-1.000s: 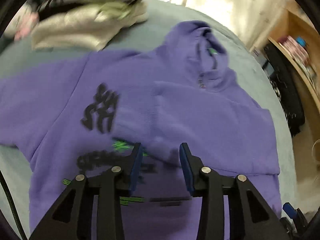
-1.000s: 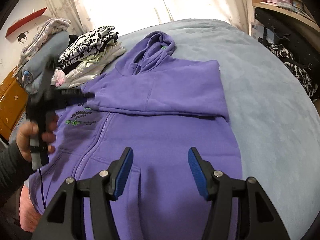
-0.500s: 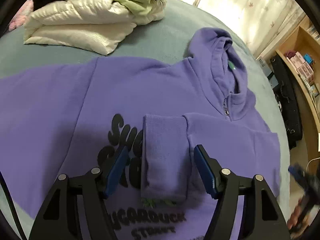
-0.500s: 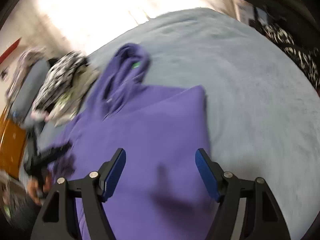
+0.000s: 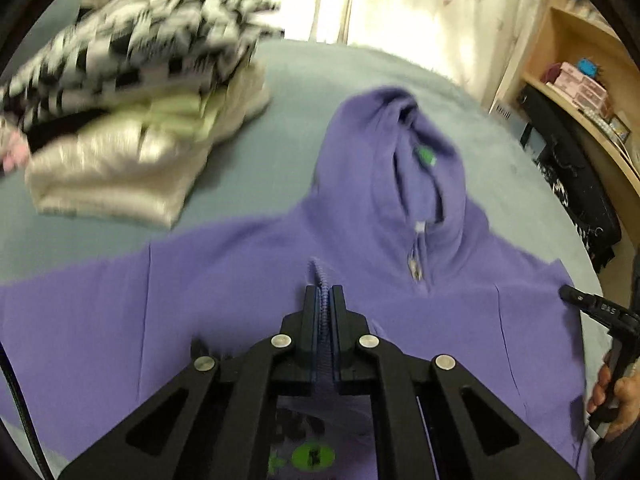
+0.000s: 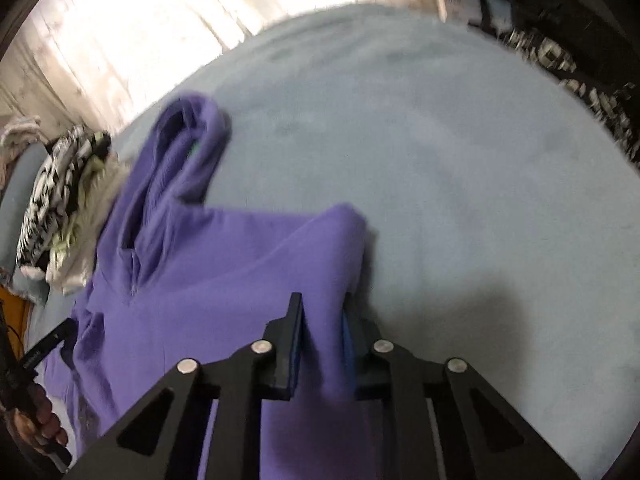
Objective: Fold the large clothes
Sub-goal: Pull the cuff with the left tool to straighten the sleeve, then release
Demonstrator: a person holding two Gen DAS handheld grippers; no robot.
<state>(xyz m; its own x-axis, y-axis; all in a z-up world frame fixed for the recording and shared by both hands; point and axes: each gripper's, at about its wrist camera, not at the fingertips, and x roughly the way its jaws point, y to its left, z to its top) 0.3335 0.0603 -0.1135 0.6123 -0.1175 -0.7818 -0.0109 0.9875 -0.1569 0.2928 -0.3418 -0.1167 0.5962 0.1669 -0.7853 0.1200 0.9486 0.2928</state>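
1. Pale blue-grey bedding [image 5: 248,168] covers a wide bed, with bright curtains [image 5: 420,4] at the far side and wooden shelving [image 5: 576,80] at the far right.
2. On it the purple hoodie [image 5: 224,280] lies front up across the near half, hood [image 5: 400,148] pointing far, zip pull below the hood opening, a black and green print near the bottom edge of the left wrist view.
3. A pile of folded clothes [image 5: 132,132], cream with a black-and-white patterned piece on top, sits far left, apart from the hoodie.
4. The left gripper [image 5: 325,300] is pressed together on a ribbed cuff edge, which stands up between its jaws.
5. The right gripper [image 6: 322,312] is closing on a thick fold of the hoodie's right shoulder, the cloth bunched between the jaws.
6. The fleece looks soft, limp and fairly weighty; it should sag and drag rather than hold a shape.
7. Seams, cuffs and doubled edges look like the safest holds, since a thin single layer could slip out.
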